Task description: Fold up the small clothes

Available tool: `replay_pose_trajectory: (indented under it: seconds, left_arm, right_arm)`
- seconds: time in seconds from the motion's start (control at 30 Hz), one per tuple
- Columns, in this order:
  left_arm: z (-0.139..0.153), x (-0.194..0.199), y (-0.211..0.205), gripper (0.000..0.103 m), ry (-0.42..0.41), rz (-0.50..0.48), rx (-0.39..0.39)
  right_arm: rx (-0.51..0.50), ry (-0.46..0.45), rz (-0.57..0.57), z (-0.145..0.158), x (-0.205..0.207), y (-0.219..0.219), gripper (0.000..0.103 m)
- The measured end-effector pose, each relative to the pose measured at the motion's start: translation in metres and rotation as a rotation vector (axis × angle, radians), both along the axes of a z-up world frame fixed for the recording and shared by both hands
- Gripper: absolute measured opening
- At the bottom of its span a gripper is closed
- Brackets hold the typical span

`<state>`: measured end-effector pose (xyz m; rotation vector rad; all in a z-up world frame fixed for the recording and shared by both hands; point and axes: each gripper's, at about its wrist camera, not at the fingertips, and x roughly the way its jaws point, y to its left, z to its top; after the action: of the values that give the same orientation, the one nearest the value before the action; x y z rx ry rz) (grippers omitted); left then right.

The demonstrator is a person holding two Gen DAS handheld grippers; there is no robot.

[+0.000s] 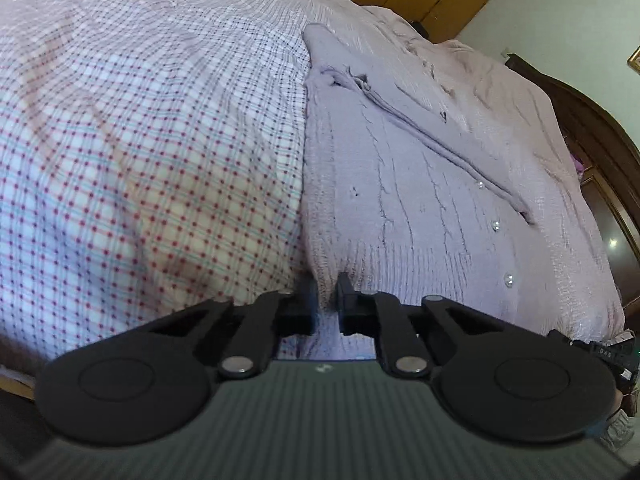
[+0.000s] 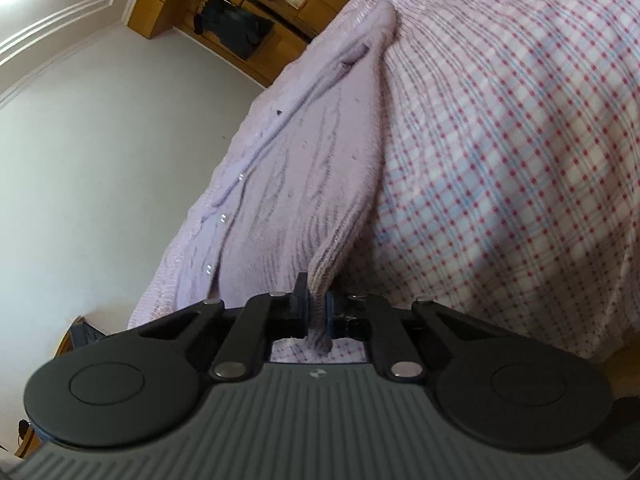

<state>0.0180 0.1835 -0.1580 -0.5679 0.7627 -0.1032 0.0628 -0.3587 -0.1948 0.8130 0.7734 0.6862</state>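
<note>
Each handheld unit is built alike. The left gripper (image 1: 327, 294) has a dark grey ribbed housing with a small pale logo, two round matte-black discs, and black linkage arms pinned by silver rivets. The right gripper (image 2: 310, 300) repeats this layout; its fingers (image 2: 300, 296) are black, with what appears to be blue padding on their inner faces.
</note>
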Motion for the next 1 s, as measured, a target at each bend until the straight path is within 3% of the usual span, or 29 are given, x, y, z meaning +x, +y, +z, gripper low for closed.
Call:
replay_pose_trajectory:
  seconds: [0.07, 0.17, 0.3, 0.57, 0.77, 1.0]
  left_arm:
    - [0.006, 0.0, -0.002, 0.01, -0.01, -0.004, 0.0]
    - [0.022, 0.008, -0.003, 0.01, -0.048, -0.004, -0.065]
    - [0.054, 0.027, -0.001, 0.01, -0.113, -0.013, -0.136]
    - [0.113, 0.08, 0.0, 0.01, -0.209, -0.007, -0.148]
    - [0.14, 0.125, 0.013, 0.01, -0.254, 0.016, -0.148]
    - [0.163, 0.187, 0.028, 0.01, -0.304, -0.001, -0.134]
  right_arm:
    - [0.05, -0.021, -0.018, 0.01, 0.001, -0.002, 0.007]
    - [0.112, -0.054, -0.045, 0.031, 0.005, -0.009, 0.007]
    - [0.121, -0.11, -0.06, 0.065, 0.025, -0.009, 0.007]
    - [0.047, -0.216, -0.072, 0.136, 0.102, 0.011, 0.007]
    - [0.063, -0.302, -0.079, 0.181, 0.159, 0.023, 0.007]
    - [0.054, -0.334, -0.122, 0.204, 0.231, 0.036, 0.007]
